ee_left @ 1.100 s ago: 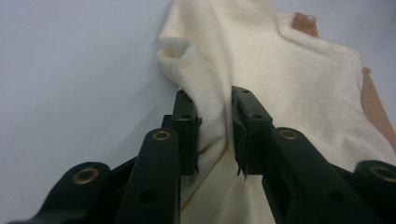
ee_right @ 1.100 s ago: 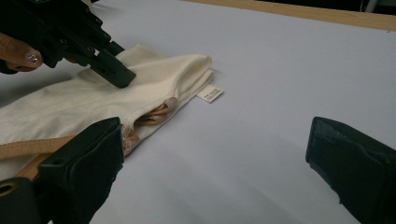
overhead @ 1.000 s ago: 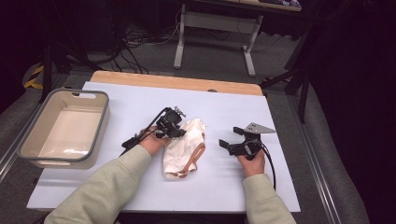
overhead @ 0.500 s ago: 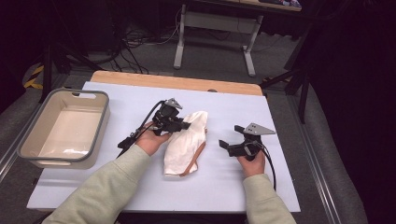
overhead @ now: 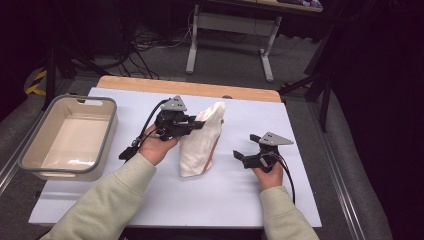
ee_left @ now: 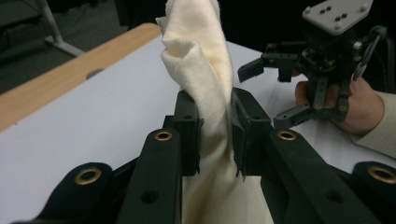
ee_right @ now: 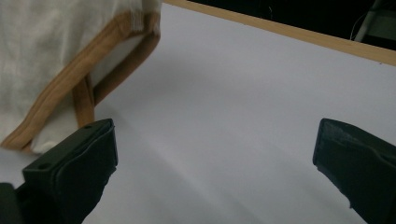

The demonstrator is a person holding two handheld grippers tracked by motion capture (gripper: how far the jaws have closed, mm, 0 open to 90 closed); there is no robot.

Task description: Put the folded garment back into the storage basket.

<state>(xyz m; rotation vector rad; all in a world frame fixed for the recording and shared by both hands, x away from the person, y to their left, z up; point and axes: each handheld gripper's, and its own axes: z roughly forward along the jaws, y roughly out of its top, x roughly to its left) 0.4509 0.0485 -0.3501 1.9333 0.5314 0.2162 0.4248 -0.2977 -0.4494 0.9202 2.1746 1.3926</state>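
Cloth [overhead: 202, 140], cream with tan trim: one, pinched in the left gripper [overhead: 192, 125] and lifted, lower end on the table [overhead: 300, 200]. Bin [overhead: 30, 160]: one, left of the cloth, seemingly nothing inside. Right gripper [overhead: 242, 157]: right of the cloth, jaws wide, holding nothing.

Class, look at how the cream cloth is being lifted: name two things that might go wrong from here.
1. The left tongs pinch just a bunched fold of the cream cloth, so it might slip free as it lifts.
2. The cloth's lower end rests on the white table, and its tan strap hangs near the open right tongs; it could drag or snag there.
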